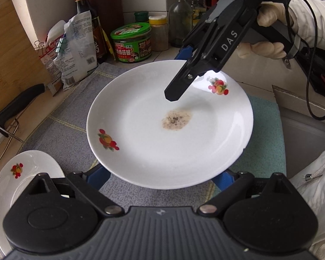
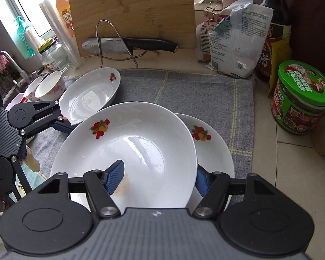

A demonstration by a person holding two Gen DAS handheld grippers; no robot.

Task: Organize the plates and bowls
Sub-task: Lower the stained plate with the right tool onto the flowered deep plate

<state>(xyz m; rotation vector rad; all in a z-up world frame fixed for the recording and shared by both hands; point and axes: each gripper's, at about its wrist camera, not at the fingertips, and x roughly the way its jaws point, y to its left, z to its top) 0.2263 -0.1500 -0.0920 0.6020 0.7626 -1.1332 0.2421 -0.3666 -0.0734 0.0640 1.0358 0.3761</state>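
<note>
A white plate (image 1: 158, 143) with fruit decals and a brownish, speckled stain at its middle hangs over a grey cloth (image 1: 60, 127) on a kitchen surface (image 1: 162, 55), seen here from the left wrist. The left claw (image 1: 161, 176) stands wide apart, its blue fingers (image 1: 98, 176) reaching beneath the plate's near rim, tips hidden; whether they touch it cannot be told. Across the plate, the right claw (image 1: 179, 73), held by a gloved hand (image 1: 268, 17), is clamped on the far rim, one finger above and one below. A second plate (image 1: 21, 173) lies at lower left. A green-lidded jar (image 1: 131, 41), bottles and clipped bags line the wall behind.

From the right wrist, the stained plate fills the centre, tilted, one blue pad (image 2: 116, 177) pressed inside the dish and the other behind its rim. A matching plate (image 2: 214, 147) lies on the cloth directly under it. A further plate (image 2: 91, 95) sits at the cloth's far left corner, just beside two small bowls (image 2: 51, 86). The left claw enters from the left, one finger at the held plate's edge. A knife (image 2: 130, 44) rests on a wire rack before an upright cutting board (image 2: 132, 8).
</note>
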